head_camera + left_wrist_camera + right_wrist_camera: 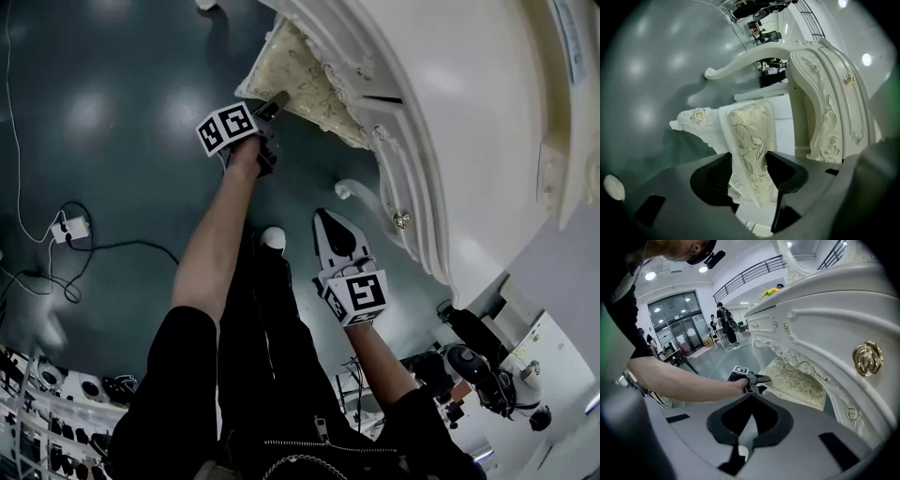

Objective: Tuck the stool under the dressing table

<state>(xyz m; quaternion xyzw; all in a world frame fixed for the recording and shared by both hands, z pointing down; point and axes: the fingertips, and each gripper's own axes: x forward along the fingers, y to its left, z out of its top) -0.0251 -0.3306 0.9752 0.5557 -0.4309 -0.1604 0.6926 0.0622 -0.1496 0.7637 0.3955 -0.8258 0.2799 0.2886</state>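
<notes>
Here, left tongs [749, 157] clamped on stool [748, 125] edge; right tongs [751, 401] together, empty.

Black short sleeves [183, 347], black trousers [272, 319], checker-marked cube [361, 292] on right claw [323, 217]

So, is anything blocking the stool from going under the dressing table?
Nothing visible does. The stool already sits partly under the dressing table, its seat edge clamped in the left tool. The table's carved leg stands beside it, not in its path.
</notes>
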